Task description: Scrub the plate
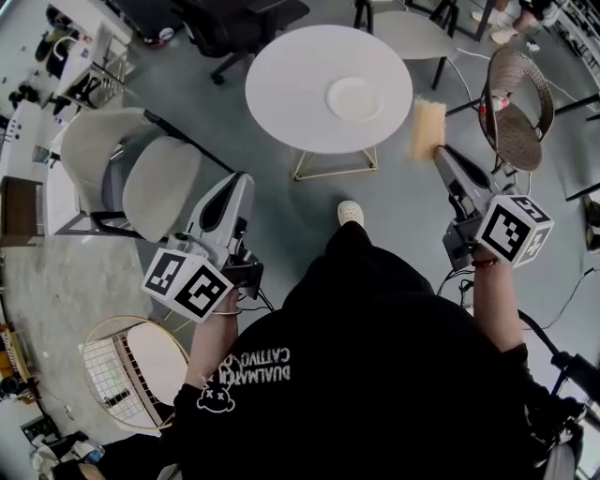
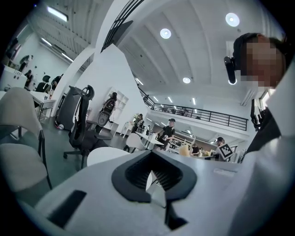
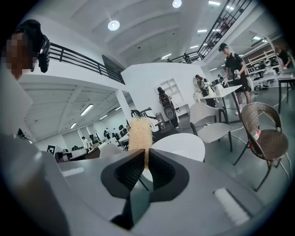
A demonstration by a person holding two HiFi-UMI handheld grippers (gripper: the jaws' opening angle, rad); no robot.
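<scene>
plate (image 1: 354, 98) on white table (image 1: 286, 66), grey floor (image 1: 403, 202); sponge (image 1: 428, 128) in right claw (image 3: 146, 156)

A round white table (image 1: 281, 66) has a pale round plate (image 1: 354, 98) near its middle, with bare tabletop ringing the plate on every side. The table's near edge faces open grey floor (image 1: 300, 208). The right gripper (image 1: 437, 152), fingers clamped on a tan fibrous scrubbing pad (image 1: 429, 127), hangs just off the table's right edge, with a brown wicker chair (image 1: 517, 117) near on its right. The left gripper (image 1: 246, 180), fingers together, hangs beside a cream padded chair (image 1: 155, 183). A black office chair (image 1: 234, 23) and a white chair (image 1: 412, 36) crowd the table's far side.
</scene>
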